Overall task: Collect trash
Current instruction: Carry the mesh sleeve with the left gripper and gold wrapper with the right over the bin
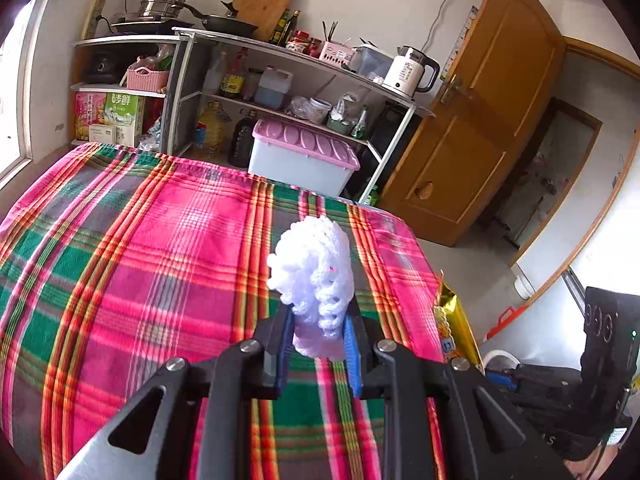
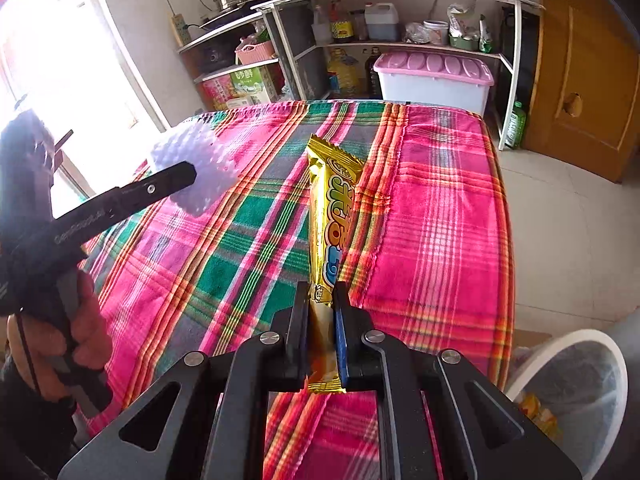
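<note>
The left tool (image 1: 316, 320) holds a white foam fruit net (image 1: 314, 268), its blue pads pressing the net's lower end from both sides. The net stands clear above the plaid cloth (image 1: 140, 248) that covers the table, near the table's far right corner as the left wrist view shows it. In the right wrist view the same net (image 2: 188, 160) hangs above the left edge of the table, with one black finger of the left tool across it.

The right tool (image 2: 322, 296) is nearly closed on a gold snack wrapper (image 2: 336, 208). The wrapper's near end is pinched between the pads; the rest extends forward above the middle of the cloth.

A person's hand (image 2: 84, 328) grips the handle of the left tool.

A white-rimmed bin (image 2: 576, 384) with a clear liner stands on the floor just beside the table's near right corner. Yellow packaging lies inside it.
</note>
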Tool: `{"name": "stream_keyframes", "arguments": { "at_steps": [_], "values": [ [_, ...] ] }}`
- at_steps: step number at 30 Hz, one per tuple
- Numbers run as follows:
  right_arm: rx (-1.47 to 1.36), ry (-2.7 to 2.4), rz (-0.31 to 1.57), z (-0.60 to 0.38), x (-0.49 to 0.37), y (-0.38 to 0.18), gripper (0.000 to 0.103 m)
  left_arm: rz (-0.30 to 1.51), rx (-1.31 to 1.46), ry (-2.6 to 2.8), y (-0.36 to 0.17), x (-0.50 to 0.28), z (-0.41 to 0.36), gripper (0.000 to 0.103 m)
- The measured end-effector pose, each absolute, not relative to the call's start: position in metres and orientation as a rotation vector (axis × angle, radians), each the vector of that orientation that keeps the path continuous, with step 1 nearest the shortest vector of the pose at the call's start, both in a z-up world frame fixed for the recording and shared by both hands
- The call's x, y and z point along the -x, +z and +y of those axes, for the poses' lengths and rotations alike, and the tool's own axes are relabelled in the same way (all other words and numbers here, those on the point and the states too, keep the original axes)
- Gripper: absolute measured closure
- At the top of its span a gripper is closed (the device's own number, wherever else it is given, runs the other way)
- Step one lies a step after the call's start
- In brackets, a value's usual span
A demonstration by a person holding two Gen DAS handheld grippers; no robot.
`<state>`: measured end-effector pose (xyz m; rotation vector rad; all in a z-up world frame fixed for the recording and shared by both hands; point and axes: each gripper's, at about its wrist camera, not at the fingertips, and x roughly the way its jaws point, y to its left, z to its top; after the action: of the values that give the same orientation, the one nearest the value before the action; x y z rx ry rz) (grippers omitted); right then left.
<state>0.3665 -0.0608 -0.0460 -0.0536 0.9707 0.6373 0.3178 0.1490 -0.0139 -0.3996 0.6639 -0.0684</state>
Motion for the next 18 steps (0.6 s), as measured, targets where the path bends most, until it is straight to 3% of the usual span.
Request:
{"name": "stream_keyframes", "arguments": {
  "at_steps": [18],
  "values": [
    [-0.076,0.537,0.953,-0.150,-0.277,-0.023,0.092,0.700,0.344,-0.219,0.007,-0.219,0.055,0.079]
  ]
}}
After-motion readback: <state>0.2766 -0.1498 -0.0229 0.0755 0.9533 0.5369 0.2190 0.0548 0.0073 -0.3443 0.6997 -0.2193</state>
